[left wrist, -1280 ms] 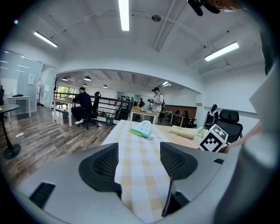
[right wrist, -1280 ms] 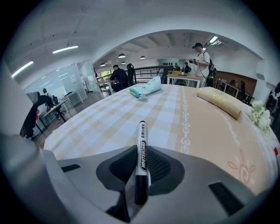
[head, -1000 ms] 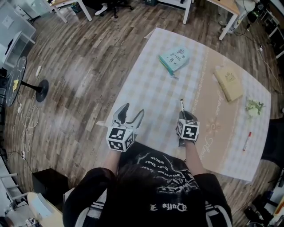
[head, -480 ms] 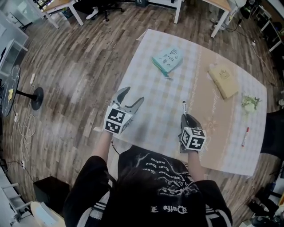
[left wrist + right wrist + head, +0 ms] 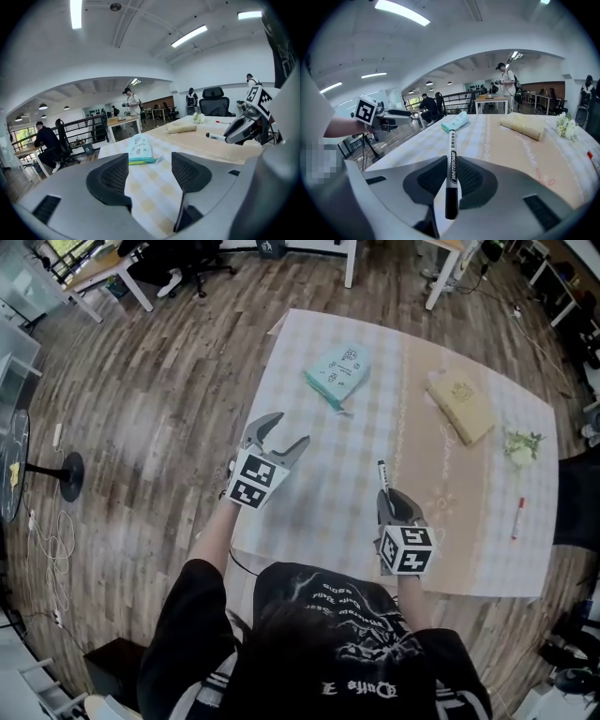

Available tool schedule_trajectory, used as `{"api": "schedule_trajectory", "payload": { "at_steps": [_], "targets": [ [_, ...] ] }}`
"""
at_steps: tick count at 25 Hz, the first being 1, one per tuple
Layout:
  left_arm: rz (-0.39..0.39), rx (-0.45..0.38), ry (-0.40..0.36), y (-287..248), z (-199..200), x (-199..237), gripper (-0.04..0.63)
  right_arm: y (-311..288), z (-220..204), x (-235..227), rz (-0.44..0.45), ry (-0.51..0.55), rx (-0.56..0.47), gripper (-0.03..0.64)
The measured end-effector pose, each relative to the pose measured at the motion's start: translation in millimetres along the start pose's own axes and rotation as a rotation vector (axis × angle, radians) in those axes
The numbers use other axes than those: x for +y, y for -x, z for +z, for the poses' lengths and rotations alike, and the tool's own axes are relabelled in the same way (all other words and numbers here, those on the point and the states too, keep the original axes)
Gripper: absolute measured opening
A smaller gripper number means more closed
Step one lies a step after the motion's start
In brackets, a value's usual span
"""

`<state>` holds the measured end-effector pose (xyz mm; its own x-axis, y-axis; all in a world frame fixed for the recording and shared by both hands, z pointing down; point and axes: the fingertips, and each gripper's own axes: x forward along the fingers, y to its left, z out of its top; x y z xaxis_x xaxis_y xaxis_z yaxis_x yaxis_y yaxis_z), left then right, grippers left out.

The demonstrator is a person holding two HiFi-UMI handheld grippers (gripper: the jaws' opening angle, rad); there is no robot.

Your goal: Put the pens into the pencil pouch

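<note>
Right gripper (image 5: pixel 451 177): jaws nearly together, clamped on a whiteboard marker (image 5: pixel 452 154); barrel lying along the jaw line, black end back toward the camera, far end jutting ahead past the fingertips.
Left gripper (image 5: pixel 150 174): jaws apart, nothing between the pads; held off to the left of the right gripper, over the left border of the cloth.
Teal pouch (image 5: pixel 337 373): flat on the cloth, well ahead of both grippers and nearer the left gripper's line; probably the pencil pouch, opening not readable at this size.
Red pen (image 5: pixel 518 517): on the cloth, well to the right of the right gripper, apart from everything else.
Beige flat item (image 5: pixel 460 406): ahead and to the right of the right gripper; pouch or book, cannot tell.
Flower sprig (image 5: pixel 518 446): just right of the beige item, ahead of the red pen.
Checked cloth (image 5: pixel 328 474): spread beneath both grippers, carrying all the items.
</note>
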<state>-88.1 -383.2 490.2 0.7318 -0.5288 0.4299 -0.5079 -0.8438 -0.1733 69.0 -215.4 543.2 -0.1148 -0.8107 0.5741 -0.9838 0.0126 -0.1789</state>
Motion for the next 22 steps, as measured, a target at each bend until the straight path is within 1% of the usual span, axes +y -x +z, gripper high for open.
{"api": "schedule_trajectory", "payload": {
  "at_steps": [3, 7, 13, 17, 22],
  "targets": [
    [-0.012, 0.007, -0.026, -20, 6, 9, 0.301, -3, 7, 1, -0.011, -0.002, -0.007, 0.072],
    [-0.036, 0.048, -0.125, -45, 7, 18, 0.301, -9, 6, 1, -0.023, 0.025, 0.024, 0.072],
    [-0.076, 0.097, -0.217, -85, 8, 36, 0.301, -17, -1, 2, -0.041, 0.030, 0.068, 0.072],
    [-0.102, 0.145, -0.328, -110, 4, 47, 0.301, -26, 0, 0, -0.052, 0.020, 0.084, 0.072],
    [-0.132, 0.194, -0.374, -142, -6, 60, 0.301, -37, 0, -4, -0.059, 0.010, 0.103, 0.073]
  ]
}}
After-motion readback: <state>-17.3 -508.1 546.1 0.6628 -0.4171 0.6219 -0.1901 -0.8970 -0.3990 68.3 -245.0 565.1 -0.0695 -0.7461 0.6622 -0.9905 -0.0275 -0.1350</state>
